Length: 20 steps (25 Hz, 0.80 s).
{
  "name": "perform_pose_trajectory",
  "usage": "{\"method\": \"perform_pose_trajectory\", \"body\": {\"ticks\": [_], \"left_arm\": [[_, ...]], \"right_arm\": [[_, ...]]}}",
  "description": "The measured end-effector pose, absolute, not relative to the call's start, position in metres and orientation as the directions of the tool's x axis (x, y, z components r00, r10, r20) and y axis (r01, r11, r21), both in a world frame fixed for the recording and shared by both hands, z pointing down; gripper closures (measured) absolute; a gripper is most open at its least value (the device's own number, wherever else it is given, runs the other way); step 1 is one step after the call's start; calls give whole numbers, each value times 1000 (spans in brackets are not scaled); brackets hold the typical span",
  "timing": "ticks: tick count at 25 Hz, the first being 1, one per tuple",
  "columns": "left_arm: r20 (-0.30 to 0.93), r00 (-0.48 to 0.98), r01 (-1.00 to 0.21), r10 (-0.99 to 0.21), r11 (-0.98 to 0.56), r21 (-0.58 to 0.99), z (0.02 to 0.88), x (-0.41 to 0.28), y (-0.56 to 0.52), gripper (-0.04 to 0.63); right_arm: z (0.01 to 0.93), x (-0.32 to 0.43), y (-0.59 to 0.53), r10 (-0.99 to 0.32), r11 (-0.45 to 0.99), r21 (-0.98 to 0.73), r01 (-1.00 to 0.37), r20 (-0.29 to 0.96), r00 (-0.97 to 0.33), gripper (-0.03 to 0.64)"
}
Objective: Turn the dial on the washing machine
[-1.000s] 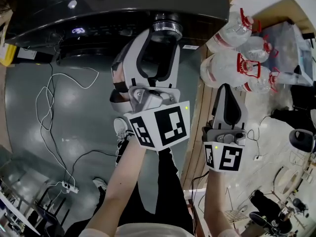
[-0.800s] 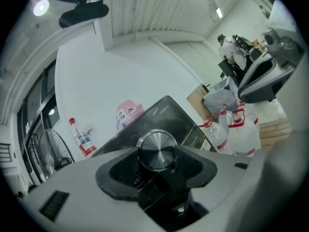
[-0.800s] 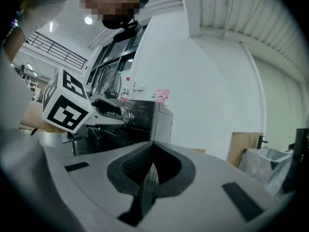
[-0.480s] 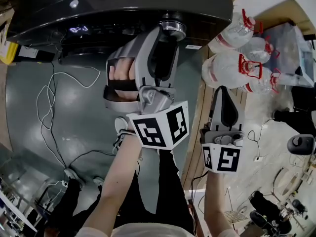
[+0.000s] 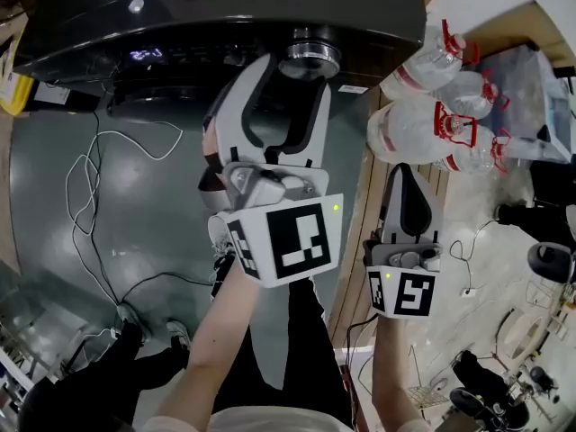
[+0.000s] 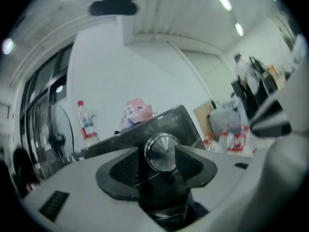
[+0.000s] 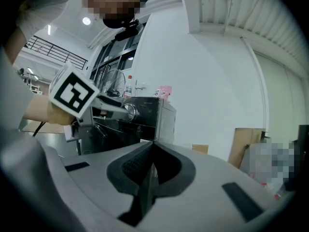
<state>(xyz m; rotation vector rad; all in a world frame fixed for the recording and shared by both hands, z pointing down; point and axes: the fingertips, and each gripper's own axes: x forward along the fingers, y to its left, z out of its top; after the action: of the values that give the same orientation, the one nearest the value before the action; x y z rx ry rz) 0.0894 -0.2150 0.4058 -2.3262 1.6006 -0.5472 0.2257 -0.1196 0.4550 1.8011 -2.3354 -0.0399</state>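
Observation:
The washing machine [image 5: 225,7] is dark, with a silver dial [image 5: 309,58] on its front panel. My left gripper [image 5: 292,72] points level at that panel. In the left gripper view the dial [image 6: 161,151] sits between the two black pads [image 6: 123,170], and both touch its rim, so my left gripper [image 6: 159,162] is shut on the dial. My right gripper [image 5: 407,167] hangs to the right, away from the machine, shut with nothing in it [image 7: 152,170]. From the right gripper view the machine [image 7: 140,120] and its dial [image 7: 129,111] lie off to the left.
Several large water bottles with red caps [image 5: 432,106] lie on the floor right of the machine. White cables [image 5: 99,187] trail over the grey floor at left. A pink bag [image 6: 136,112] and a bottle [image 6: 87,124] stand on top of the machine.
My left gripper has rolled on the dial: it leaned over to the left half a second ago and now sits squarer again. The right gripper has hardly moved.

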Motion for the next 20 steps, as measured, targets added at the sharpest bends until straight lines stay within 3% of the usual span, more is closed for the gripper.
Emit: {"method": "perform_pose_trajectory", "body": {"ticks": [2,3,5,11,20], "left_arm": [[117,360,-932,-925,-362,9,406,78,-217,360],[91,370,-915,-924,-346,208,407,72,-218,360],[49,372,-848,-927,-318,425,413,61,-221,360],[-16,399,-701,-917,-316,640,426,69,-212,390],[6,396,-699,-918,-297,650,428,79,-223,391]], "right_arm": [[453,228,-121,-962,257,138,-957,133,-239,612],[453,229,-121,-963,254,137,-957,132,-236,612],[452,232,-122,-964,247,136,-959,130,-230,612],[457,239,-120,-967,234,136,-963,138,-215,612],[463,238,-116,-964,241,128,-962,151,-221,612]]}}
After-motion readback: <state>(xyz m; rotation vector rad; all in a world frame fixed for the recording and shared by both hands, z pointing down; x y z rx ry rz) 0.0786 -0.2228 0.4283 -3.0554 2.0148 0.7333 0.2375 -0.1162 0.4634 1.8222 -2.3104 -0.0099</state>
